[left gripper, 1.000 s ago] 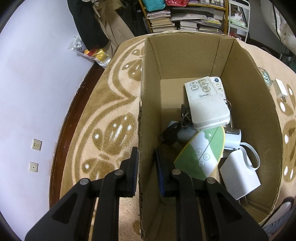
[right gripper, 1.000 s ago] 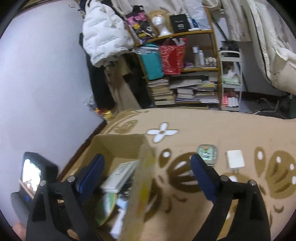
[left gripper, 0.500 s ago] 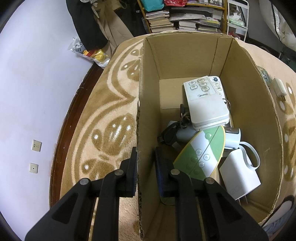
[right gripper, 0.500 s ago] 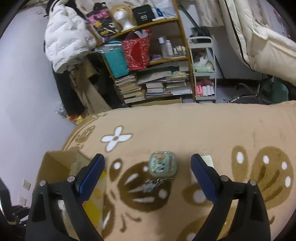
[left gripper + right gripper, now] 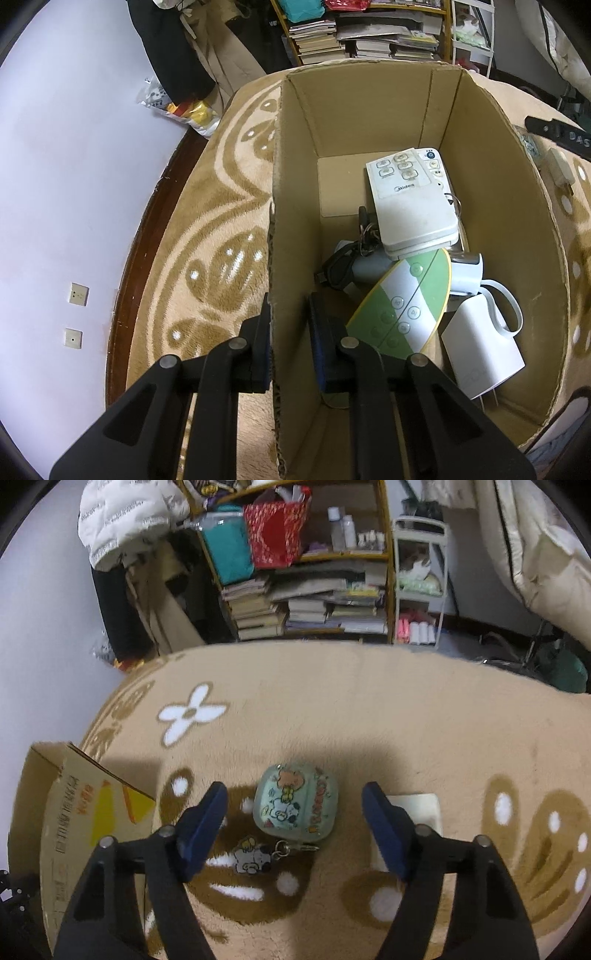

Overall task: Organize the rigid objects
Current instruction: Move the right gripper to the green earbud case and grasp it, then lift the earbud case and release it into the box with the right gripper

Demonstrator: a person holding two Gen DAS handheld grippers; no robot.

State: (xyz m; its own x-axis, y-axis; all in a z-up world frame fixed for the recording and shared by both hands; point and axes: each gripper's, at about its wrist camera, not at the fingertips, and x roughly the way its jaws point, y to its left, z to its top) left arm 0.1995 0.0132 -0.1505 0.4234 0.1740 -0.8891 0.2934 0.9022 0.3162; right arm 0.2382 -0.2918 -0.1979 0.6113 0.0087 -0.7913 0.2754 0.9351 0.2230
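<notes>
The box [image 5: 369, 122] already holds remotes; the wide-apart right hand-held gripper [image 5: 295, 827] hovers over the case [image 5: 295, 805] (left hand-held gripper [image 5: 290, 332] clamps the box wall).

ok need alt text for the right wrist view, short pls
The open right gripper hovers over a small pale-green cartoon-printed case with a keychain charm, lying on a tan patterned blanket. A cardboard box sits at left, a white adapter at right, cluttered bookshelves behind.
</notes>
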